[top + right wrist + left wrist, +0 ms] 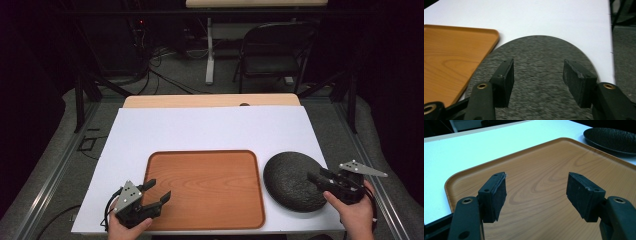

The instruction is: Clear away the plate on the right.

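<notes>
Both tongs are wide open: the right gripper (325, 181) hangs over the dark plate (292, 180) to grab it, and the left gripper (156, 192) waits over the tray's (210, 187) near left corner.

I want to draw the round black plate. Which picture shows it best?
The high view: the whole black plate shows there, right of the wooden tray. The right gripper view shows its speckled top up close, partly behind the jaws. The left gripper view catches just its edge, far off.
</notes>
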### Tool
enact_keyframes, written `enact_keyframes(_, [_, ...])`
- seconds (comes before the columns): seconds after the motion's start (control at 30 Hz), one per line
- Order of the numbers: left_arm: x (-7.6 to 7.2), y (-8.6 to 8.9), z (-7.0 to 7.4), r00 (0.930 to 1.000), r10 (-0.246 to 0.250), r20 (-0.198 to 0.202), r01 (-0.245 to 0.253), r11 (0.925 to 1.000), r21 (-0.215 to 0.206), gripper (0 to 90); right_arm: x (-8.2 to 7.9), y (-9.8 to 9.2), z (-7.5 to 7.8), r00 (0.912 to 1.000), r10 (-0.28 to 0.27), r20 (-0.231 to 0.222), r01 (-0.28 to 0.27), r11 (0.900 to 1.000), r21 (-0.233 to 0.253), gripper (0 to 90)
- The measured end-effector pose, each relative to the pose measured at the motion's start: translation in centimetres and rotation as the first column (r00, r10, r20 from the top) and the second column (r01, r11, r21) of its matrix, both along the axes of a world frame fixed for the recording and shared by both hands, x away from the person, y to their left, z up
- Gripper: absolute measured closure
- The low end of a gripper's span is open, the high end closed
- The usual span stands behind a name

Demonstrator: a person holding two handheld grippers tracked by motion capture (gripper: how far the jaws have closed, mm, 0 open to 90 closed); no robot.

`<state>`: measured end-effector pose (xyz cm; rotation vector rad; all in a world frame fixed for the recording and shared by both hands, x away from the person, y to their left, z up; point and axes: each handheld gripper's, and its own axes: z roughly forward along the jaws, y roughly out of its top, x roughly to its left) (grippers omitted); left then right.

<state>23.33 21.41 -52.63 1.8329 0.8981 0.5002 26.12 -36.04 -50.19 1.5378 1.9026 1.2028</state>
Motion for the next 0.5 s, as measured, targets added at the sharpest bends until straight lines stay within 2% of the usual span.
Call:
enact_keyframes(0.03, [0.0,0.0,0.0,1.0000,-0.002,-0.002,0.002,1.0000,0.002,32.4,-0.3,-0.7,0.0,0.9997,-0.025,0.006,0.025,1.000,0.004,41.8])
enact_keyframes(0.23, [0.0,0.0,0.0,1.0000,-0.002,-0.003,0.003,1.0000,0.004,32.4,-1.0,-2.8,-0.3,0.9958,-0.091,0.004,0.091,0.995,0.034,41.7])
enact_keyframes(0.5, [0.0,0.1,0.0,1.0000,0.004,-0.005,-0.004,1.0000,0.005,32.4,-1.2,-3.9,-1.2,0.9910,-0.132,-0.023,0.133,0.990,0.039,41.6])
